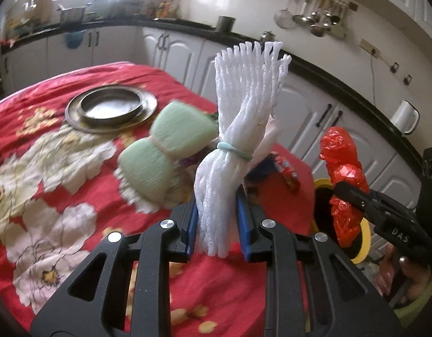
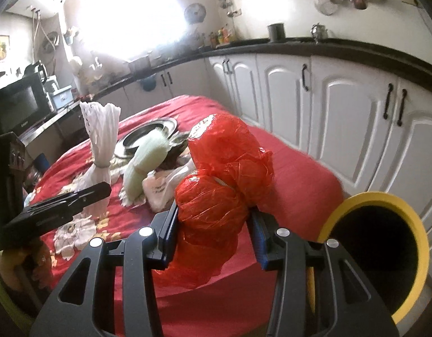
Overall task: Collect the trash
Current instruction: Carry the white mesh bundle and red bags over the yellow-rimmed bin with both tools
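My left gripper (image 1: 217,224) is shut on a white foam net sleeve (image 1: 244,118) tied with a pale blue band, held upright above the red flowered tablecloth (image 1: 47,168). It also shows in the right wrist view (image 2: 100,146). My right gripper (image 2: 213,233) is shut on a crumpled red plastic bag (image 2: 227,174), held above the table edge beside the yellow-rimmed bin (image 2: 407,241). In the left wrist view the red bag (image 1: 342,168) hangs over the bin (image 1: 362,241). A green foam net (image 1: 165,146) and other wrappers (image 1: 286,171) lie on the table.
A steel plate with a bowl (image 1: 112,106) sits at the table's far side. White cabinets (image 2: 342,106) under a black counter run behind and to the right. A microwave (image 2: 16,104) stands at the left.
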